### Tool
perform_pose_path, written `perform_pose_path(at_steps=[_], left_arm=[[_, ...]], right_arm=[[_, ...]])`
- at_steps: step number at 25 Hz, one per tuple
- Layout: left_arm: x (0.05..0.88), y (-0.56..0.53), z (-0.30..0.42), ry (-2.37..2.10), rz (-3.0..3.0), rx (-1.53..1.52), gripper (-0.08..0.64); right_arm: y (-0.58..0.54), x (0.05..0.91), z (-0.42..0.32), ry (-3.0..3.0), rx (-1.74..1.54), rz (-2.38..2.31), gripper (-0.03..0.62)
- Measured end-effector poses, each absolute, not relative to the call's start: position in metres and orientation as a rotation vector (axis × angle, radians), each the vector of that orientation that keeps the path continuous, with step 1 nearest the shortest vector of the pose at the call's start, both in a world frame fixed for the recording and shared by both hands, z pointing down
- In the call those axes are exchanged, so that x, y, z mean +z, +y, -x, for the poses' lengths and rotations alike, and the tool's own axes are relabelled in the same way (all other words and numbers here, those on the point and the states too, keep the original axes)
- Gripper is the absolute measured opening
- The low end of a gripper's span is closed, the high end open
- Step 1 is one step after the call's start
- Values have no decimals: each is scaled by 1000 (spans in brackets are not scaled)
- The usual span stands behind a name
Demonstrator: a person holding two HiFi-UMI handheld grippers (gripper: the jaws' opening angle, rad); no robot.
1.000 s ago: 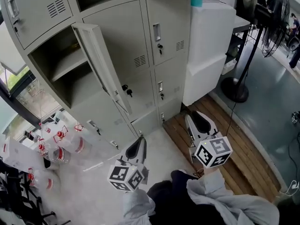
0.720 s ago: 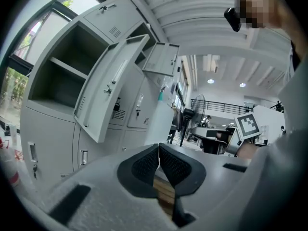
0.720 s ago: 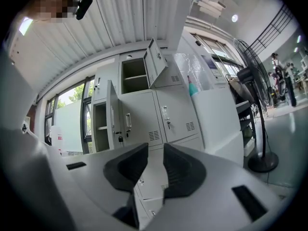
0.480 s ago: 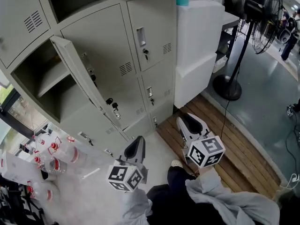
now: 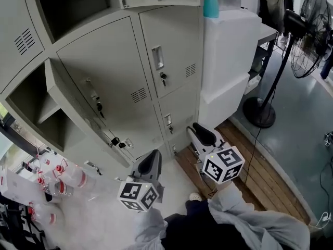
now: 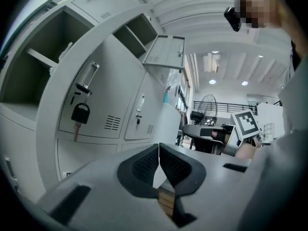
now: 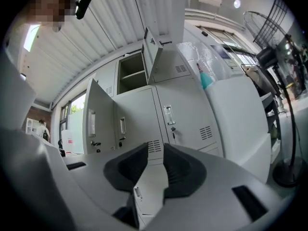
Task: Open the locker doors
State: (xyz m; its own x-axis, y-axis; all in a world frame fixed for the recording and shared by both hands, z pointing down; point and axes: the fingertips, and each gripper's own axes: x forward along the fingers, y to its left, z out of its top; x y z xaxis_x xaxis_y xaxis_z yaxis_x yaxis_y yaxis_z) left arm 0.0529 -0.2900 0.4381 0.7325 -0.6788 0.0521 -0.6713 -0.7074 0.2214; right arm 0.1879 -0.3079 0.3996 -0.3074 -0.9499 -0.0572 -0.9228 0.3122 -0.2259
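Observation:
Grey lockers fill the head view. One middle-row door [image 5: 78,108] stands swung out from its open compartment [image 5: 31,105], with keys [image 5: 115,141] hanging at its edge. The door beside it [image 5: 112,61] and the right-hand door [image 5: 174,46] are closed, and a key [image 5: 163,77] sits in the right one. An upper compartment [image 7: 132,73] is open too. My left gripper [image 5: 154,156] is shut and holds nothing; it hangs low, apart from the lockers [image 6: 159,147]. My right gripper [image 5: 200,129] is open and empty [image 7: 155,148], short of the lower right doors.
A white cabinet [image 5: 229,61] stands right of the lockers with a teal bottle [image 5: 210,4] on top. A standing fan [image 5: 260,111] is on the right, by the wooden floor boards [image 5: 250,165]. Several water bottles [image 5: 57,178] lie at lower left.
Both grippers have moved closer to the lockers, the right one shifting left in the head view. The lockers look larger and the open door more edge-on. Jaws are unchanged.

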Motion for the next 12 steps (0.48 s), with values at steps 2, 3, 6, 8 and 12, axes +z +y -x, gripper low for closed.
perform_pose_path(at_steps=[2,3,6,8,12], left_arm=[[437,-303,-61,-1096,-2718,-48,9],[436,-310,-65,-1109,-2726,-42,9],[433,-327,-71,-1153,-2735,-34,9],[431,-337,-72,-1184,-2728,-38,9],[432,-352,-74,-1242,-2706,-35,9]], right_arm=[[-330,392,-193,2422,-188,1690,100],[-341,388,-195,2435,-168,1674,100],[-376,376,-196,2479,-124,1618,100],[-397,369,-193,2511,-106,1581,100],[-437,352,-191,2562,-29,1537,100]])
